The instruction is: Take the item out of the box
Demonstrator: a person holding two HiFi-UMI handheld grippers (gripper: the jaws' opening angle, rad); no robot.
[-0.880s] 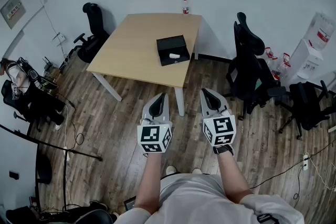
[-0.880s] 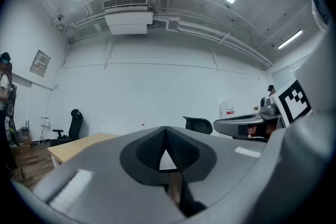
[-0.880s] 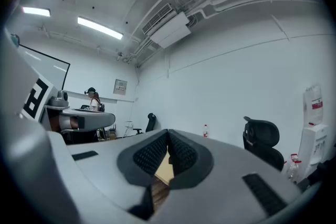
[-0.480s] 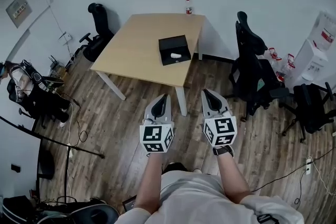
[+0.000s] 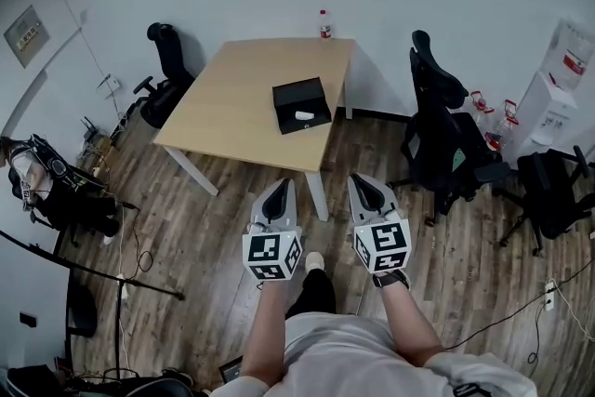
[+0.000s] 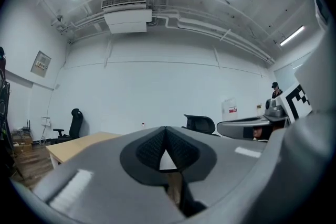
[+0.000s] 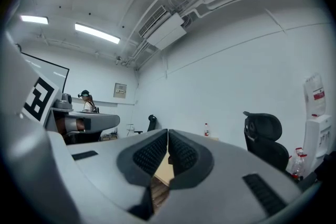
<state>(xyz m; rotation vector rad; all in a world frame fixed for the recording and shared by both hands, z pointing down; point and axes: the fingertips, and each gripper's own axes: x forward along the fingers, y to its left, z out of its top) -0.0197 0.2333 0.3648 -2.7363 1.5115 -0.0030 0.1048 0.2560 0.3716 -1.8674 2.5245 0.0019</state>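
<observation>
An open black box [image 5: 301, 105] lies on the wooden table [image 5: 239, 102] near its right side, with a small white item [image 5: 304, 115] inside it. Both grippers hang in the air over the floor, well short of the table's near edge. My left gripper [image 5: 278, 191] is shut with nothing in it, its pads meeting at the tip [image 6: 166, 134]. To its right my right gripper [image 5: 358, 183] is also shut and empty, pads [image 7: 168, 150] pressed together. Both point toward the table.
A plastic bottle [image 5: 325, 24] stands at the table's far edge. Black office chairs stand to the right [image 5: 441, 135] and at the far left [image 5: 167, 70]. Water jugs [image 5: 547, 88] are at the far right. Cables and gear [image 5: 56, 191] lie along the left wall.
The view has shifted; the table and box now sit slightly lower and nearer. Both grippers have moved up a little toward the table. A foot shows below them.
</observation>
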